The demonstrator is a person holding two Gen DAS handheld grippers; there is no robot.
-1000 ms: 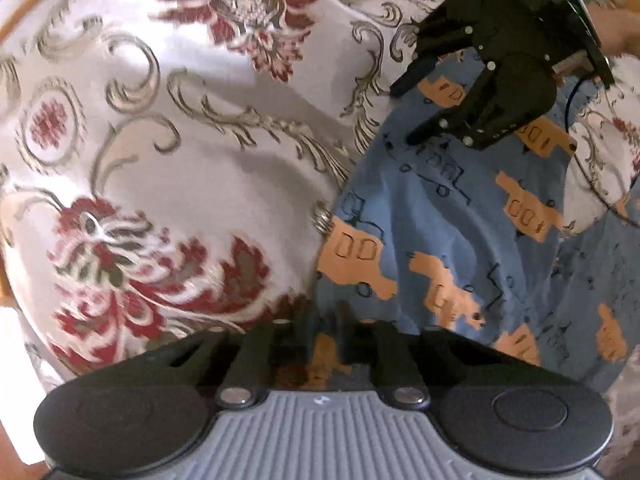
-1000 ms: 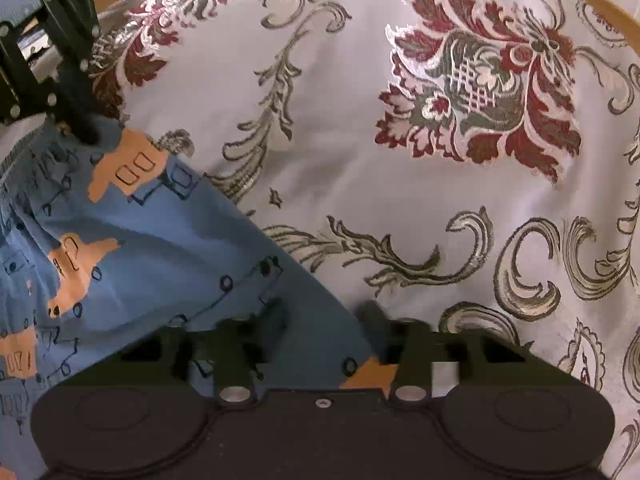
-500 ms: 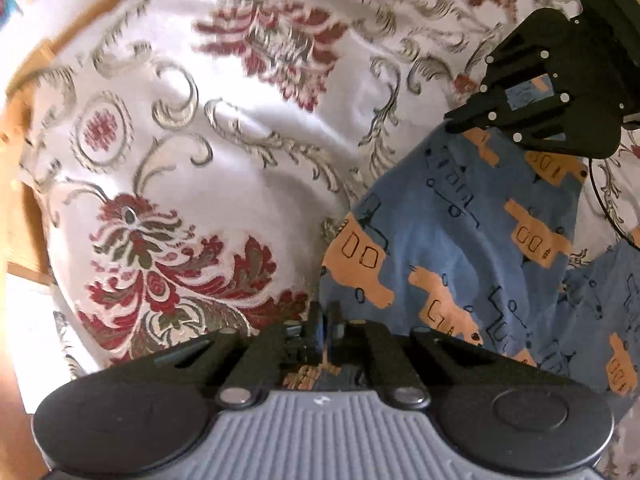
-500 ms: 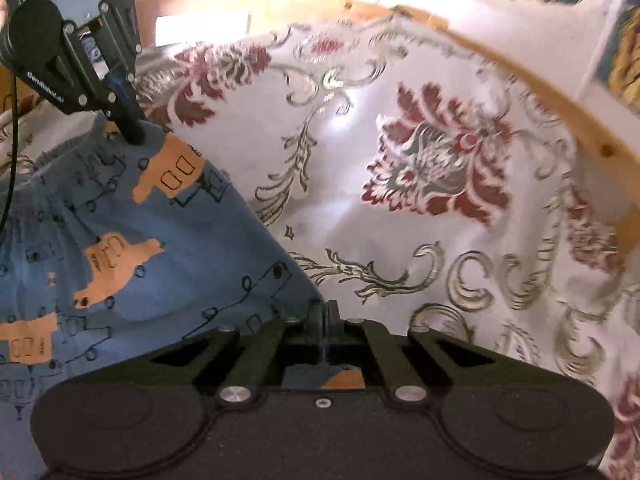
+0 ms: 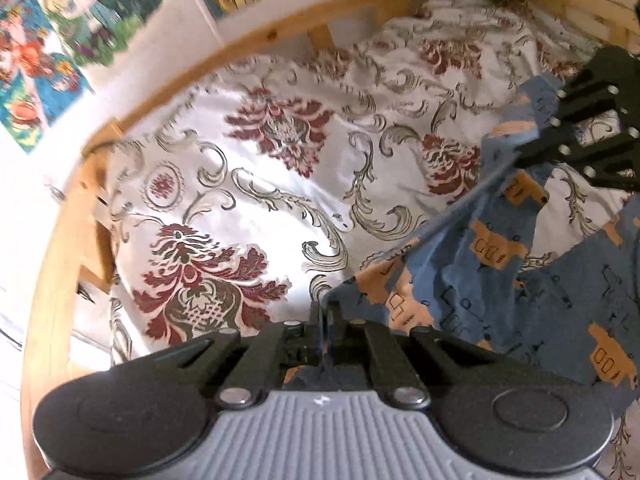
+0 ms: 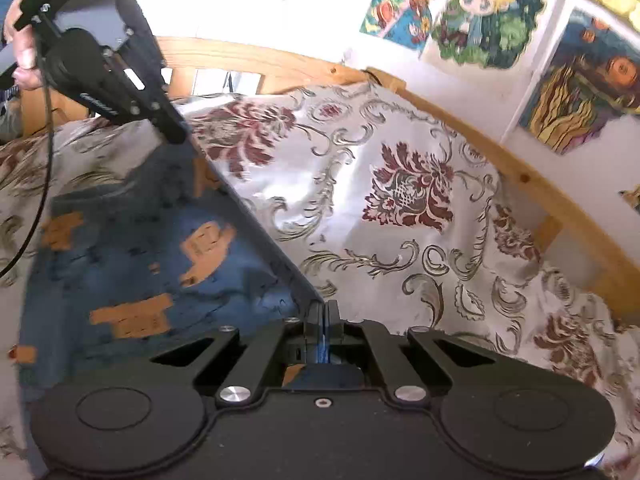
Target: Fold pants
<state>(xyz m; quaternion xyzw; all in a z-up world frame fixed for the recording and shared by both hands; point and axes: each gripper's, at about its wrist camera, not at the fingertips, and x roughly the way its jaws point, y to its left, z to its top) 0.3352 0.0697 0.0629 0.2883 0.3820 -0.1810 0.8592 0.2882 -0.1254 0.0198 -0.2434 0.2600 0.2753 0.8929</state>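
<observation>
left wrist view: since 1 s ago the left gripper has lifted; it's clamped tight on the blue pants hem, cloth now raised off the floral bedspread. wooden bed rail w/ bare spread beside it.

right wrist view: right gripper pinched tight on pants too; edge pulled taut toward the other gripper, upper left. posters on wall.

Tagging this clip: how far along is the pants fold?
Done: left gripper and right gripper are each shut on an edge of the blue pants. In hand: that edge is lifted taut between them above the bedspread. Left: no fold visible yet; the rest hangs loose.
</observation>
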